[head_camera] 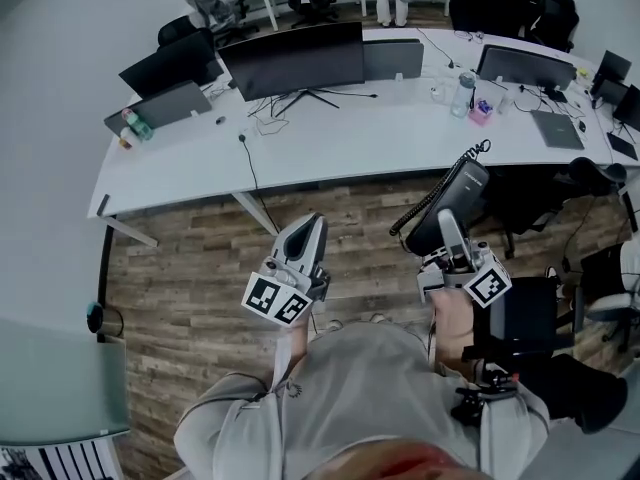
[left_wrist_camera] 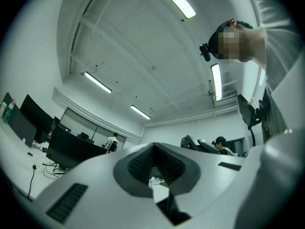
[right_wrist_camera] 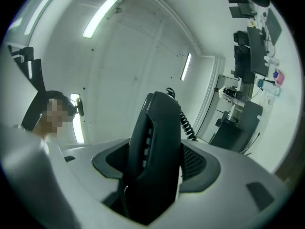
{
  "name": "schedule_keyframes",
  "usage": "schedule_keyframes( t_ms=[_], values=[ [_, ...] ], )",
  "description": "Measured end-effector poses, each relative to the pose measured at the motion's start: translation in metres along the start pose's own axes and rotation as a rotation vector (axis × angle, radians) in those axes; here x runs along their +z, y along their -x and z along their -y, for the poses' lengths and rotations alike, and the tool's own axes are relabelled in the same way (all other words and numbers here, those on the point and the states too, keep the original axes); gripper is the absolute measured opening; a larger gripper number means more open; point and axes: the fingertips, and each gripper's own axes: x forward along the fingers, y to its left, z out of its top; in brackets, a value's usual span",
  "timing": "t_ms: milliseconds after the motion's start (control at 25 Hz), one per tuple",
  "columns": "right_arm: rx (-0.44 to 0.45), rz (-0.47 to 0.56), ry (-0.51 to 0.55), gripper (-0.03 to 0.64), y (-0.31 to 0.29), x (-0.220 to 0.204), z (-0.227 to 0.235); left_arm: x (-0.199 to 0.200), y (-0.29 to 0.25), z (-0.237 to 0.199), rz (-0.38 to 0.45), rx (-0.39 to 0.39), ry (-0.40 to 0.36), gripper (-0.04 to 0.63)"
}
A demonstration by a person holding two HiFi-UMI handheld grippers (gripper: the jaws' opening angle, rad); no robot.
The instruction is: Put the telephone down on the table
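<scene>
In the head view the black telephone (head_camera: 457, 198) stands upright over the wooden floor, just short of the long white table (head_camera: 340, 140). Its coiled cord (head_camera: 422, 204) hangs along its left side. My right gripper (head_camera: 449, 226) is shut on the telephone's lower part. The right gripper view has the telephone (right_wrist_camera: 159, 123) wedged between the two pads, cord (right_wrist_camera: 186, 123) behind it, with the right gripper (right_wrist_camera: 156, 165) pointing up toward the ceiling. My left gripper (head_camera: 313, 231) is held beside it to the left, shut and holding nothing. The left gripper (left_wrist_camera: 154, 149) also faces the ceiling.
The table carries monitors (head_camera: 295, 60), a grey laptop (head_camera: 160, 108), bottles (head_camera: 461, 95) and cables. A black office chair (head_camera: 525, 313) stands close at my right. A pale teal surface (head_camera: 50, 383) lies at my lower left. Wooden floor (head_camera: 190, 268) separates me from the table.
</scene>
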Motion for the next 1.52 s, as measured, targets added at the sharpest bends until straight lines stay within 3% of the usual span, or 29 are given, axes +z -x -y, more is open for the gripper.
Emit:
schedule_keyframes(
  t_ms=[160,480,840,1000,1200,1520],
  values=[
    [0.055,0.036,-0.048,0.302,0.008,0.024,0.017,-0.016,-0.015,0.01,-0.021,0.032,-0.008,0.011],
    [0.187,0.216,-0.298,0.299,0.017,0.066,0.055,-0.04,-0.041,0.02,-0.097,0.069,-0.037,0.011],
    [0.243,0.294,-0.405,0.298,0.016,0.08,0.079,-0.052,-0.069,0.011,-0.112,0.052,-0.037,0.011],
    [0.217,0.28,-0.374,0.298,0.018,0.077,0.092,-0.059,-0.078,0.004,-0.108,0.039,-0.03,0.011],
    [0.12,0.239,-0.302,0.298,0.012,0.069,0.119,-0.066,-0.091,-0.017,-0.097,0.031,-0.007,0.011],
    [0.137,0.161,-0.306,0.298,-0.041,0.036,0.142,-0.063,-0.104,-0.089,-0.059,0.057,0.039,0.011]
  ],
)
